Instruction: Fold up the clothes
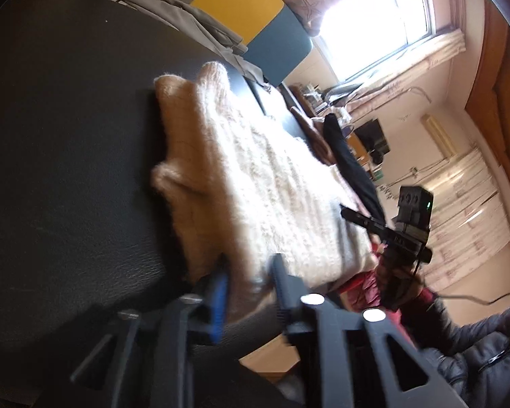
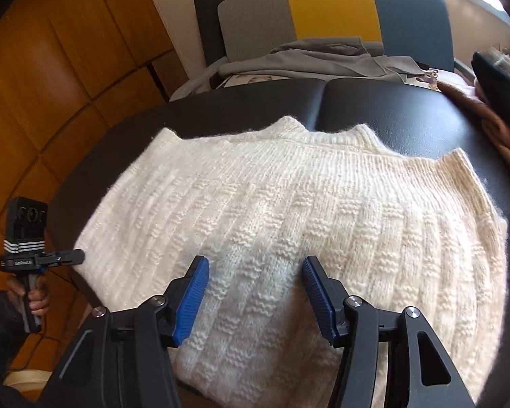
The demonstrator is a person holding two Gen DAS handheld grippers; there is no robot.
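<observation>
Lying flat on the black table (image 2: 391, 115), the cream sweater (image 2: 289, 210) is folded into a broad block, its ribbed collar toward the far edge and its knit ridges running from near to far. It covers most of the near half of the table, with its near edge reaching the table's front rim.

The right gripper (image 2: 255, 284) hangs over the sweater's near middle, its blue pads (image 2: 193, 292) wide apart with only knit showing between them; it grips nothing. Whether the tips touch the wool cannot be told.

The left gripper (image 1: 248, 292) sits at the sweater's left edge. In its own blurred view the fingers are set close, and sweater fabric seems to lie between them, but a firm grip cannot be told. In the right wrist view it (image 2: 72, 257) reaches the sweater's left side, held by a hand (image 2: 34, 297) in a dark sleeve.

Beyond the table, a grey garment (image 2: 306, 56) is heaped on a chair (image 2: 333, 6) with grey, yellow and blue panels. Brown and dark clothes (image 2: 493, 102) lie at the table's right edge. Wooden panels (image 2: 51, 68) line the left wall, and a bright window (image 1: 374, 23) with curtains shows in the left wrist view.
</observation>
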